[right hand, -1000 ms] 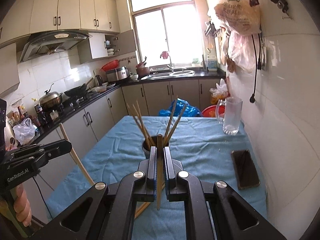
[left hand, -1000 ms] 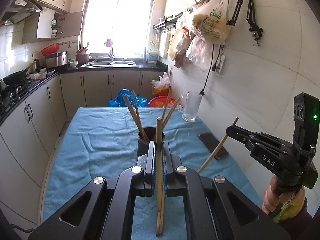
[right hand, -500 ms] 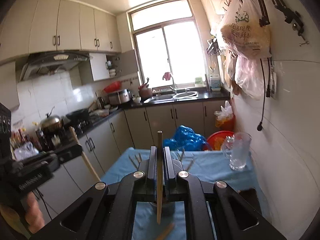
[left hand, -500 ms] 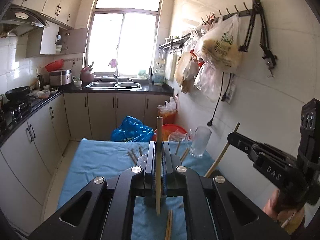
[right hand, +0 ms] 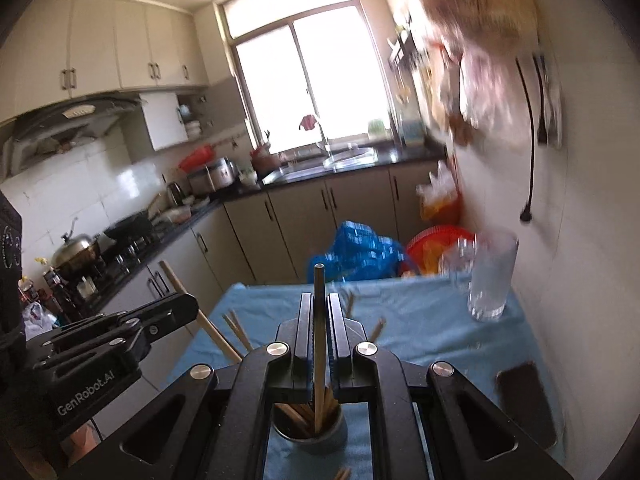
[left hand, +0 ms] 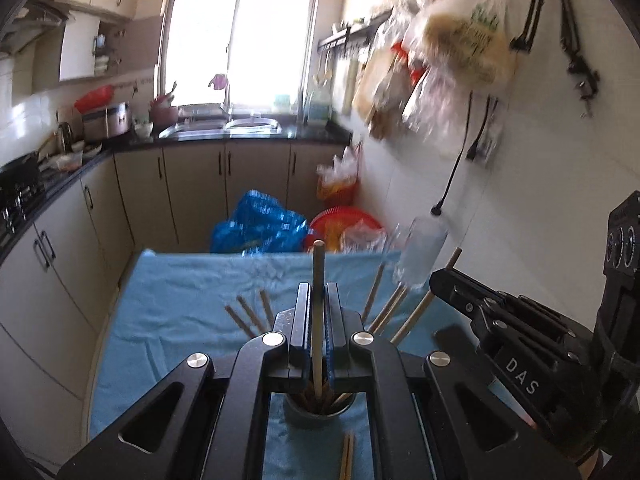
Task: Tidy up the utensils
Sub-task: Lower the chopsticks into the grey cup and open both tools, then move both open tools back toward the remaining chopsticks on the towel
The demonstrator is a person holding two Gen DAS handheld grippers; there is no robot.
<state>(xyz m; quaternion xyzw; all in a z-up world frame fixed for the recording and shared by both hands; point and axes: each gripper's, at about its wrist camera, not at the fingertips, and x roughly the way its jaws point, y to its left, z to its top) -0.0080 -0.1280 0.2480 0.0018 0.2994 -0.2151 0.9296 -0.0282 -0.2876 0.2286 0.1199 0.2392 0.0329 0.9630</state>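
Note:
A dark cup (left hand: 320, 414) on the blue cloth (left hand: 180, 320) holds several wooden chopsticks (left hand: 248, 320) that fan outward. My left gripper (left hand: 318, 292) is shut on one upright chopstick (left hand: 318, 272); its lower end hangs over the cup's mouth. My right gripper (right hand: 319, 300) is shut on another chopstick (right hand: 319, 280), whose lower end reaches into the same cup (right hand: 308, 434). Each gripper also shows in the other's view, beside the cup: the right gripper (left hand: 438, 280) with its chopstick (left hand: 420, 312), the left gripper (right hand: 192, 306) with its chopstick (right hand: 176, 280). A loose pair of chopsticks (left hand: 347, 456) lies on the cloth in front of the cup.
A clear glass (right hand: 490, 276) stands at the table's far right by the wall, with a dark phone (right hand: 524, 396) nearer. Beyond the table are a blue bag (left hand: 256, 228) and a red basin (left hand: 344, 220). Cabinets run along the left, and bags (left hand: 460, 48) hang on the right wall.
Both grippers have moved forward with their chopsticks. The cup, earlier ahead of the jaws, now sits right below them, and the far end of the table has come closer.

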